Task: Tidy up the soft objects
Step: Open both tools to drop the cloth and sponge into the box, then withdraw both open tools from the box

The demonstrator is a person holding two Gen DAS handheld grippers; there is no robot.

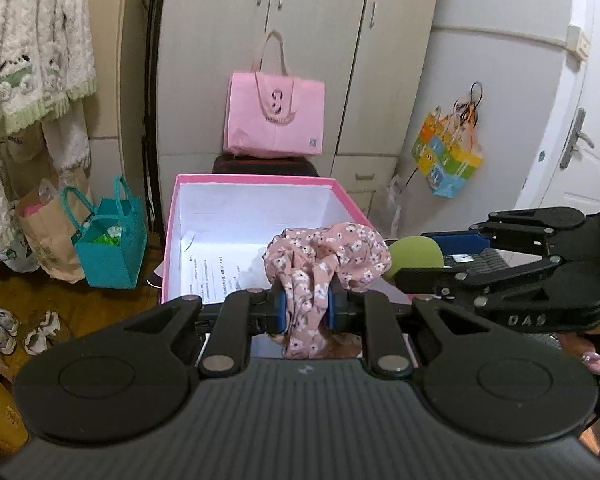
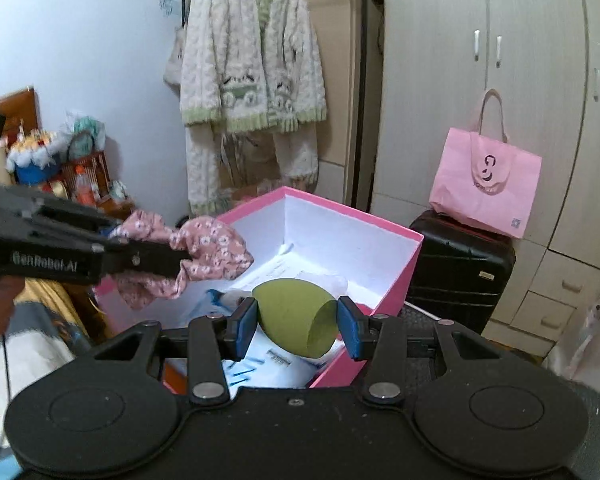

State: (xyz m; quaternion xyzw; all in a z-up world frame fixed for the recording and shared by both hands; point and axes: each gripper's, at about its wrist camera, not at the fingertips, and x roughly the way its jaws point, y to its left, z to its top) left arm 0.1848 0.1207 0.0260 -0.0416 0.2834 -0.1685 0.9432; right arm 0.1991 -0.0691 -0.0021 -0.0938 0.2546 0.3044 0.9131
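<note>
We read "GenRobot.AI" in pale letters along the side of the left tongs (image 2: 140, 258), which reach in from the left edge of the right wrist view, and "DAS" on the body of the right tongs (image 1: 428, 256), which enter from the right edge of the left wrist view. The pink tote bag (image 1: 275, 118) in the upper centre carries a dark looping logo whose small lettering we cannot make out.

The pink box (image 1: 172, 240) sits open in the middle of the left wrist view, white inside. On its floor lie printed paper sheets (image 1: 212, 276), the text too small to read. The teal bag (image 1: 112, 240) at the left holds something green, with a brown paper bag (image 1: 48, 248) beside it.

Our left tongs (image 1: 306, 306) are clenched on the pink floral cloth (image 1: 328, 256), which bunches above the pads and hangs below them, over the box's near edge. Our right tongs (image 2: 296, 320) grasp the green sponge (image 2: 292, 316) between their blue pads, held above the box's near right corner.

Behind the box stands a black suitcase (image 2: 460, 272) bearing the tote.
</note>
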